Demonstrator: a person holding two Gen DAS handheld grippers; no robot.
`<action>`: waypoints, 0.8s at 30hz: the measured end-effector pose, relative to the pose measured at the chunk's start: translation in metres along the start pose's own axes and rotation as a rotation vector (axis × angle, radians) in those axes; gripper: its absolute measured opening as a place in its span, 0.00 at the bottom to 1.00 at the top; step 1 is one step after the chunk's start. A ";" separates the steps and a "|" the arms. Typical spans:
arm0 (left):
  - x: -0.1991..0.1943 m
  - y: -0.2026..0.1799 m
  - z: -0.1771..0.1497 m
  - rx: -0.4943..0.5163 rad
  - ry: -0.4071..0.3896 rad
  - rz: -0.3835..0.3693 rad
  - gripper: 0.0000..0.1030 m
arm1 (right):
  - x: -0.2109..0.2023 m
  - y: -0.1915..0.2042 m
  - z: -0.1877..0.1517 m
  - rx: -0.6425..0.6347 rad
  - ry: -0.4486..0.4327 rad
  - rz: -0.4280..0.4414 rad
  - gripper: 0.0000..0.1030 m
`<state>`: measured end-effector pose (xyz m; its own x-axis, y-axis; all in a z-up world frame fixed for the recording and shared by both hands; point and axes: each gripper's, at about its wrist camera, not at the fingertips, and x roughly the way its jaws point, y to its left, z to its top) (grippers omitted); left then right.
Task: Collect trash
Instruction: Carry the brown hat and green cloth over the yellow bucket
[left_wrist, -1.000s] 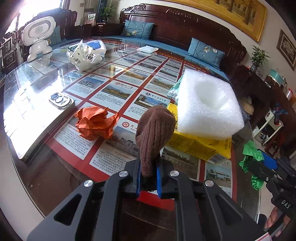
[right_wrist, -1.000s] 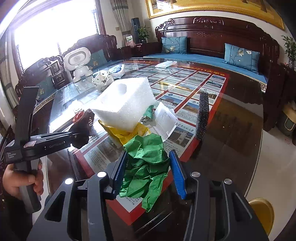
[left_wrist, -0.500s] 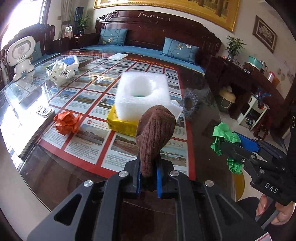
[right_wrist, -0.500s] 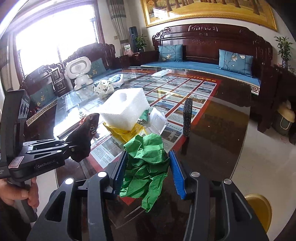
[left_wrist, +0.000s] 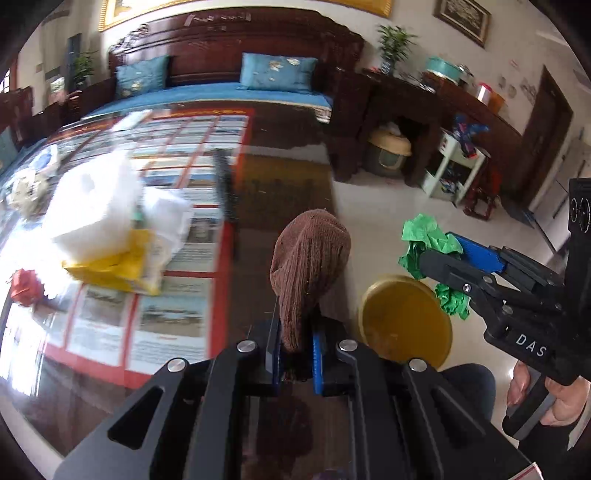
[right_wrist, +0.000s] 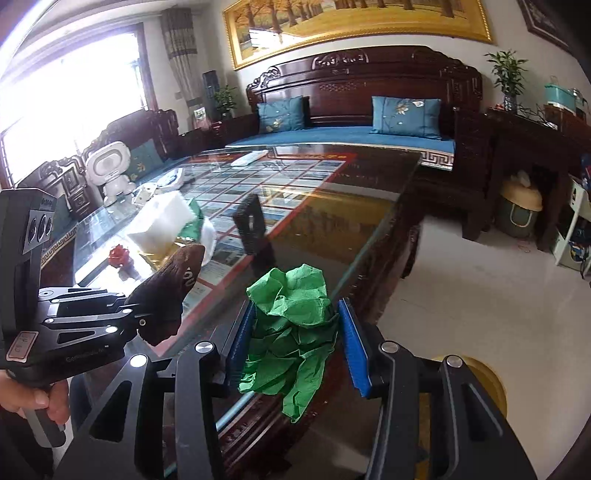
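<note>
Both of our grippers have swung off the glass table toward its right-hand edge since the earlier frame, so the yellow bin on the floor beyond that edge now shows between them. On the left, our left gripper pinches the foot of a soft, limp brown sock, angled down past the table edge. On the right, our right gripper squeezes a light crumpled green paper across its middle, tilted down near the bin.
</note>
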<state>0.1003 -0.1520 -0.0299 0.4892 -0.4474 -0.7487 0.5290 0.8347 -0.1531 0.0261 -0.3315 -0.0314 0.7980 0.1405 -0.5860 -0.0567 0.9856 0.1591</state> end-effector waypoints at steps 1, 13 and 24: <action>0.008 -0.010 0.002 0.015 0.017 -0.015 0.12 | -0.003 -0.009 -0.004 0.011 0.003 -0.015 0.44; 0.101 -0.142 0.013 0.261 0.177 -0.171 0.12 | -0.028 -0.122 -0.061 0.159 0.085 -0.208 0.44; 0.177 -0.191 0.007 0.365 0.345 -0.180 0.12 | 0.001 -0.199 -0.094 0.244 0.247 -0.188 0.44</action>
<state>0.0904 -0.3930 -0.1287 0.1440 -0.3904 -0.9093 0.8207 0.5606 -0.1108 -0.0182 -0.5192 -0.1382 0.6106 0.0074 -0.7919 0.2449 0.9492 0.1977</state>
